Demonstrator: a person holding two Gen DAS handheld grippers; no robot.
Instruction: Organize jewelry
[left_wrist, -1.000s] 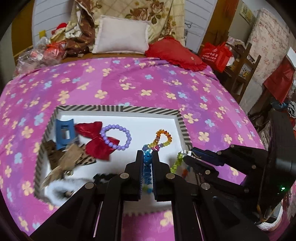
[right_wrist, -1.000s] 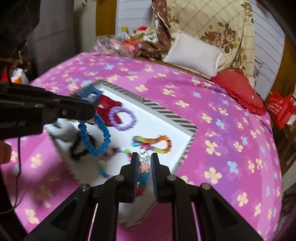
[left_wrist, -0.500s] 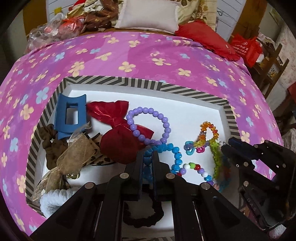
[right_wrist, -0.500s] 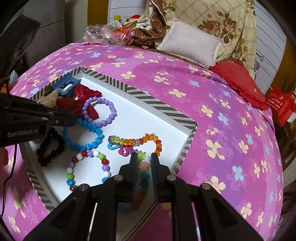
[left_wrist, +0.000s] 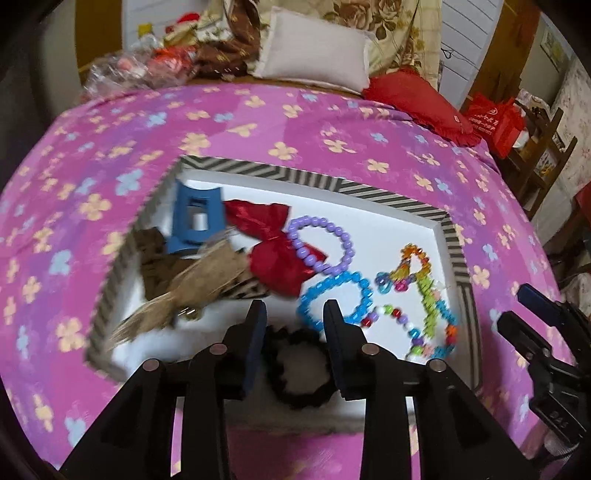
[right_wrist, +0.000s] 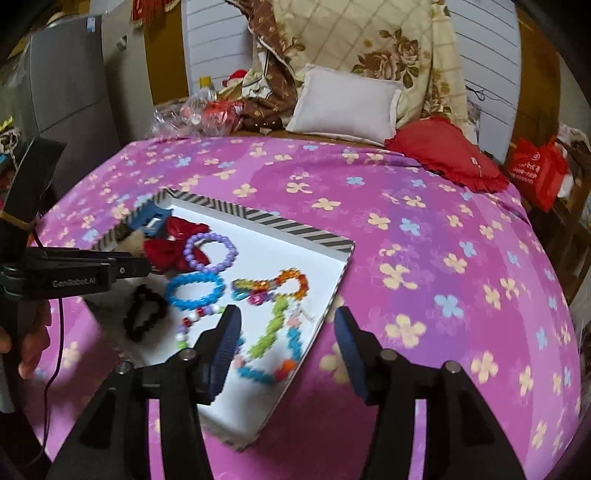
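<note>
A white tray with a striped rim (left_wrist: 295, 173) (right_wrist: 277, 218) lies on the bed. The blue bead bracelet (left_wrist: 336, 295) (right_wrist: 194, 290) rests in it beside the purple bead bracelet (left_wrist: 321, 240). My left gripper (left_wrist: 294, 317) hangs just above the tray over a black scrunchie (left_wrist: 299, 369); its jaws are opening with nothing between them. My right gripper (right_wrist: 287, 317) hovers over the tray's near corner. Its jaws are also opening, and the green and blue bead strand (right_wrist: 280, 339) lies loose below them.
The tray also holds a blue hair claw (left_wrist: 197, 221), a red bow (left_wrist: 273, 251), a tan ribbon bow (left_wrist: 199, 284) and an orange multicolour bead strand (right_wrist: 280, 284). A purple flowered bedspread (right_wrist: 424, 258) surrounds it. Pillows (right_wrist: 343, 107) lie at the far end.
Both grippers were shut on bead pieces and now stand apart. The blue bracelet and the green and blue strand have dropped into the tray. The left gripper has pulled back slightly.
</note>
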